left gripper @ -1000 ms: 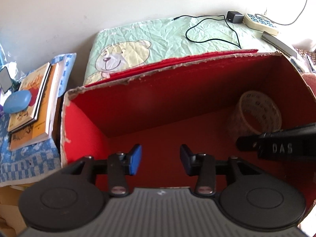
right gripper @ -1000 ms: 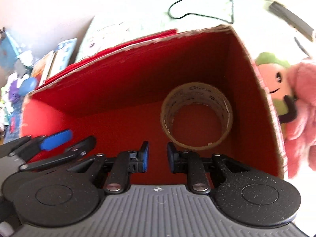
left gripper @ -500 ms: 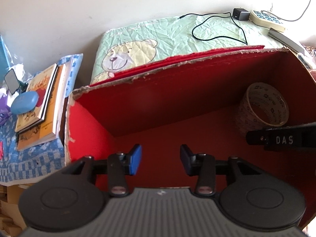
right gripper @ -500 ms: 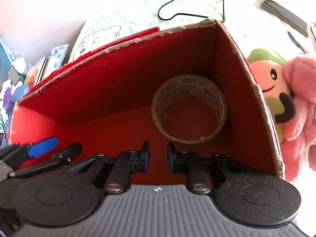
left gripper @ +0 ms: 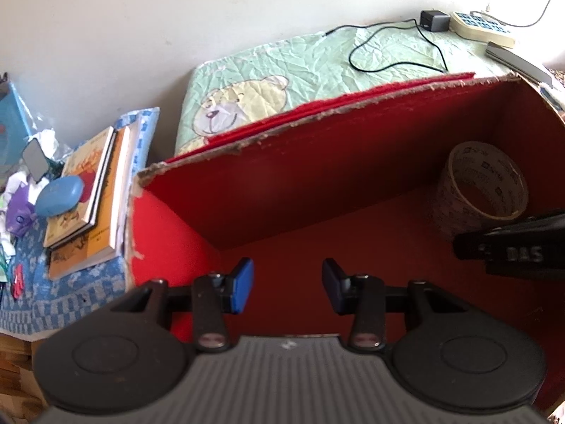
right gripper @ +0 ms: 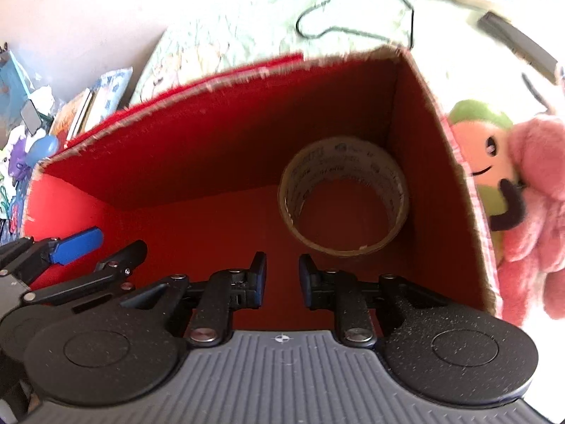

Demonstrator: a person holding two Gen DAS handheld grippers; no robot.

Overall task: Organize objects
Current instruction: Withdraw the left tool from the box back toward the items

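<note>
Tape roll (right gripper: pixel 344 196) sits on its side in the far right corner of the red box (right gripper: pixel 197 162), right by the box's right wall. Both tongs hang over the box with nothing in them: left tongs (left gripper: pixel 287 286) spread wide, right tongs (right gripper: pixel 281 280) parted a bit. Pink plush toys (right gripper: pixel 508 190) sit outside the box's right wall.
</note>
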